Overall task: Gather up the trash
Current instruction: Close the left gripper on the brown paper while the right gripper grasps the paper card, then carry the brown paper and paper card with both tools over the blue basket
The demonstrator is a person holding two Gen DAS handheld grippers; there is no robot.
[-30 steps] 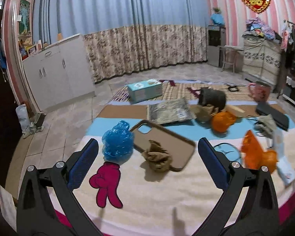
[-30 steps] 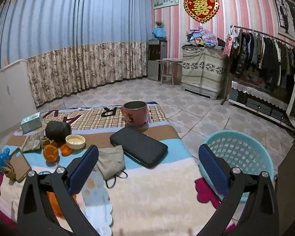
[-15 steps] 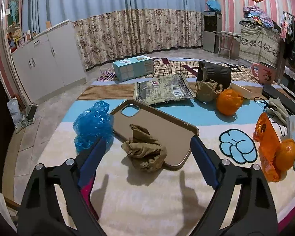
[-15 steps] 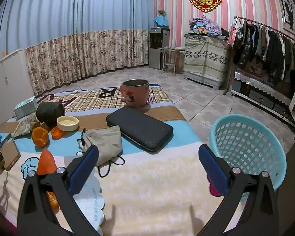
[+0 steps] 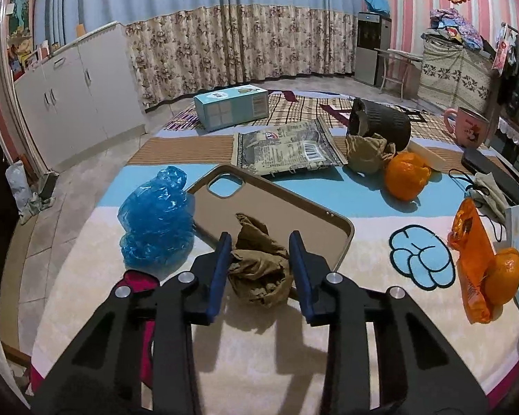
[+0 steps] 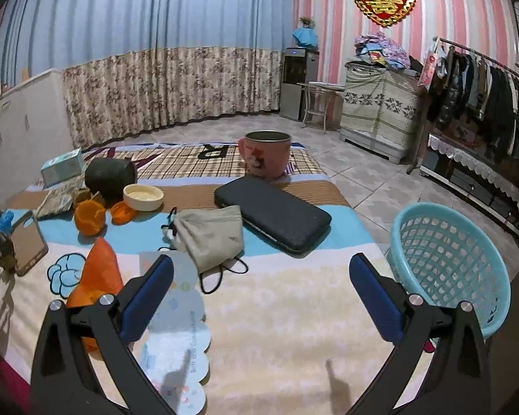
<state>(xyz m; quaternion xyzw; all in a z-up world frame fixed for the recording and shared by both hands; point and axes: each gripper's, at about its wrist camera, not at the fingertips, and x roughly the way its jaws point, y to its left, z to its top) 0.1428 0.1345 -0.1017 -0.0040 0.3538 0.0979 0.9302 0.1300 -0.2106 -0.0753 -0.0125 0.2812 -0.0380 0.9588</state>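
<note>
A crumpled brown paper wad [image 5: 259, 269] lies on the near edge of a tan phone case [image 5: 270, 207] on the patterned blanket. My left gripper [image 5: 259, 235] straddles the wad; its jaws are closing and both blue pads touch the wad's sides. A blue plastic bag [image 5: 155, 218] lies just left of the case. My right gripper [image 6: 261, 259] hangs open over bare blanket with nothing between its fingers, beside a white wipe packet [image 6: 176, 318]. A light blue basket [image 6: 449, 263] stands on the floor to its right.
Orange peel [image 5: 406, 180], an orange wrapper [image 5: 470, 249], a snack packet [image 5: 287, 147] and another brown wad [image 5: 365, 152] are scattered about. A grey face mask [image 6: 211, 235], black case [image 6: 273, 214], pink mug [image 6: 266, 155] and tissue box [image 5: 231, 105] lie farther back.
My left gripper came down and forward onto the brown wad, and its jaws narrowed from wide apart to the wad's sides. The right gripper sank slightly toward the blanket, still open.
</note>
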